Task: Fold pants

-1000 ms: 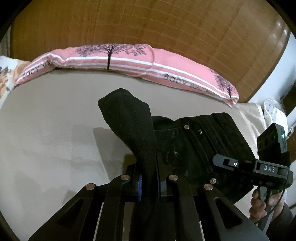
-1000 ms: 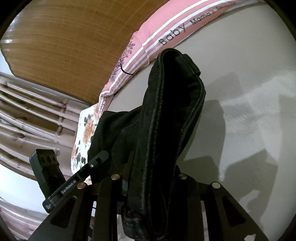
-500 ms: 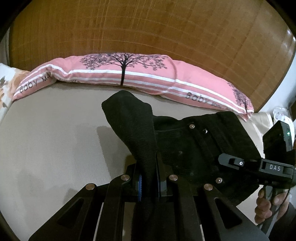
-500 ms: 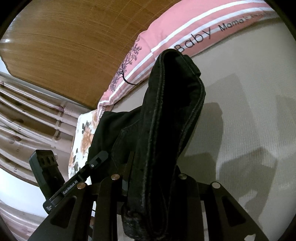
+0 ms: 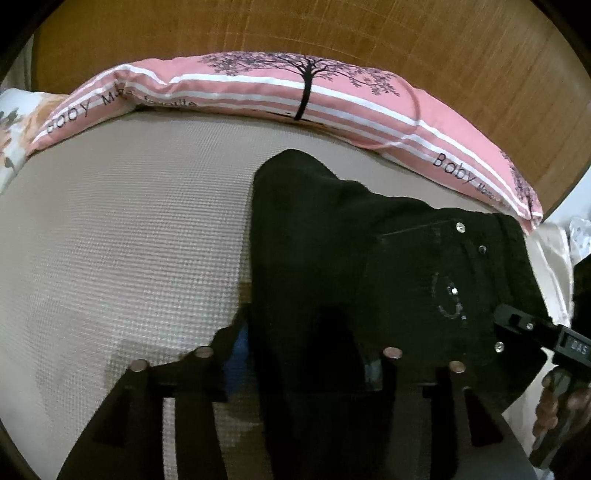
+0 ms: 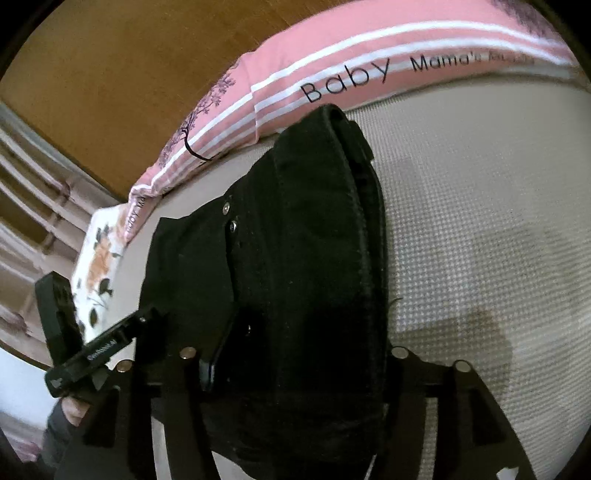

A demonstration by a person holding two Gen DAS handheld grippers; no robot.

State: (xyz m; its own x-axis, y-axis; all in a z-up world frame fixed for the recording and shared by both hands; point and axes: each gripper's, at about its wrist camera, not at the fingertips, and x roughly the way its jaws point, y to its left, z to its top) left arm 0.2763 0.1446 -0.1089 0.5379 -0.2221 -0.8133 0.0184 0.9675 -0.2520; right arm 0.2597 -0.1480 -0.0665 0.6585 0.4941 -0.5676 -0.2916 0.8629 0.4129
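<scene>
Black denim pants (image 5: 369, 266) with silver rivets lie bunched on the beige bed sheet (image 5: 129, 240). My left gripper (image 5: 299, 354) has its jaws spread apart, with the dark cloth draped between and over them; the fingertips are hidden. In the right wrist view the pants (image 6: 295, 258) rise in a thick fold over my right gripper (image 6: 291, 354), whose jaws also stand wide with cloth lying across them. The right gripper's body (image 5: 546, 339) shows at the left view's right edge, and the left gripper's body (image 6: 96, 350) shows at the right view's left edge.
A long pink striped pillow (image 5: 295, 92) with a tree print lies along the wooden headboard (image 5: 295, 26). A floral pillow (image 6: 99, 266) sits at the bed's corner. A curtain (image 6: 29, 184) hangs beyond it.
Both grippers' jaws have opened from shut on the pants to wide apart. Both have moved lower and closer to the sheet, toward the pink pillow.
</scene>
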